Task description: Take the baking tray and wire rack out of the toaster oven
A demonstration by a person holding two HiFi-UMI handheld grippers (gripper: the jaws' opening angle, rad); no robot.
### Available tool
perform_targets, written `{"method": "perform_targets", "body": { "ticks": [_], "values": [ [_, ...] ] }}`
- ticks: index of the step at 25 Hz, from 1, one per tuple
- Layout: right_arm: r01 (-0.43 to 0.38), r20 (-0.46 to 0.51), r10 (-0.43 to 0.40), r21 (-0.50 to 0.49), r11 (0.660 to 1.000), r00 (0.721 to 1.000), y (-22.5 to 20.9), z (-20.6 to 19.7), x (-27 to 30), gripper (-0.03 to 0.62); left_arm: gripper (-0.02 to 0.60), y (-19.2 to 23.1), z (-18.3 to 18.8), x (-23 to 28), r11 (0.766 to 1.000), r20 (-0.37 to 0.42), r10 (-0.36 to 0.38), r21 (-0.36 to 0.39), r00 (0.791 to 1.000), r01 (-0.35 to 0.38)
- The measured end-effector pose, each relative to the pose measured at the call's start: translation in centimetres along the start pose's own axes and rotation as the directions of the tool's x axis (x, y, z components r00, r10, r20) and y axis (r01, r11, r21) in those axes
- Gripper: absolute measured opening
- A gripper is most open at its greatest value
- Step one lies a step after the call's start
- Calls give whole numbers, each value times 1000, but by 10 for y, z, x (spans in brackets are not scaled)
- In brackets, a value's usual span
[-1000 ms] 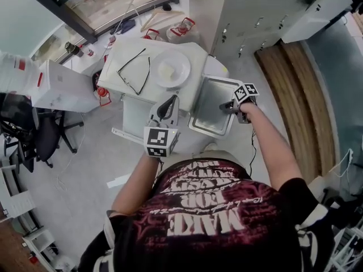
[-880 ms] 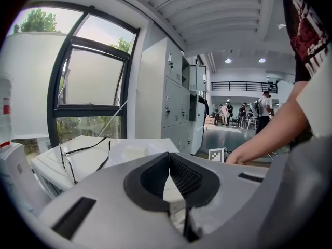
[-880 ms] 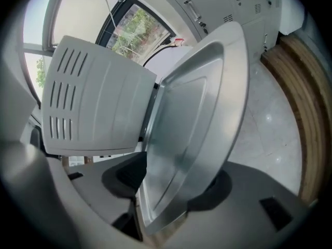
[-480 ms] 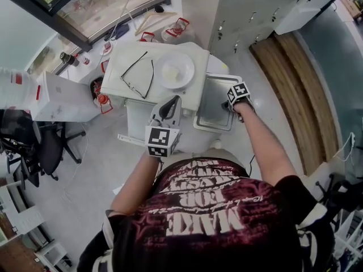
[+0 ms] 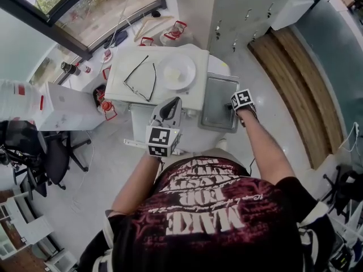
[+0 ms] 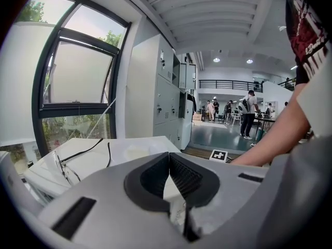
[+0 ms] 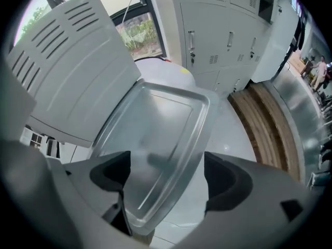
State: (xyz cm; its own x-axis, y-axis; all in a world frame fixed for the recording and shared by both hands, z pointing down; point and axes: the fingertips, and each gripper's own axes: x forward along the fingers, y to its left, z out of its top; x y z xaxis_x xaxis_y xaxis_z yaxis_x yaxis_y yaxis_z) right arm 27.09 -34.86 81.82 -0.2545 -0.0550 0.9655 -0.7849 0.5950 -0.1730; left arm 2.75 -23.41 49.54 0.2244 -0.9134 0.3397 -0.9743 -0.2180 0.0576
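Note:
The silver baking tray (image 5: 218,98) (image 7: 161,123) lies flat on a round white stand, right of the white toaster oven (image 5: 127,89) (image 7: 72,61). My right gripper (image 5: 237,109) (image 7: 166,175) points steeply down over the tray's near right edge. Its jaws have just been opening and stand wide; the tray shows below and between them, and the pads do not press on it. My left gripper (image 5: 169,107) (image 6: 169,160) hangs shut and empty in front of the oven. On the oven top lie a white plate (image 5: 176,71) and a thin black wire piece (image 5: 140,75) (image 6: 67,157). The oven's inside is hidden.
Grey lockers (image 5: 244,7) (image 7: 223,30) stand behind the tray, with a wooden strip of floor (image 5: 295,78) to the right. A window (image 5: 91,4), a white box (image 5: 62,106) and an office chair (image 5: 39,157) are at the left. People (image 6: 249,113) stand far off.
The right gripper has tipped steeper down and shifted along the tray's right edge toward me. The left gripper has hardly moved.

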Motion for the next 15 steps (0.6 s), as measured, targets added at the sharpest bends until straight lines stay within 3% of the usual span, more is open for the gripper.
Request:
{"method": "perform_targets", "body": {
  "ticks": [4,7,10,12,13,15],
  "values": [
    [-22,146,22,-4,1000,989,11,19,-24,443,8,2,8,-2,1000,16,-8,9,1000,8],
    [-136,309,135,-17,991,942,44,32,-63,438,8,5,13,-4,1000,36,-11,20,999,11],
    [-171,473,186,-76,982,861,75,33,-113,330,8,11,17,-7,1000,53,-1,26,999,0],
    [-165,579,194,-104,981,792,92,32,-148,258,8,15,21,-9,1000,67,4,30,998,-6],
    [-153,634,190,-113,982,749,99,32,-167,216,8,17,23,-10,999,74,6,31,997,-8],
    [-103,750,170,-136,985,639,112,32,-210,95,8,20,27,-15,999,92,12,31,996,-15]
  ]
}}
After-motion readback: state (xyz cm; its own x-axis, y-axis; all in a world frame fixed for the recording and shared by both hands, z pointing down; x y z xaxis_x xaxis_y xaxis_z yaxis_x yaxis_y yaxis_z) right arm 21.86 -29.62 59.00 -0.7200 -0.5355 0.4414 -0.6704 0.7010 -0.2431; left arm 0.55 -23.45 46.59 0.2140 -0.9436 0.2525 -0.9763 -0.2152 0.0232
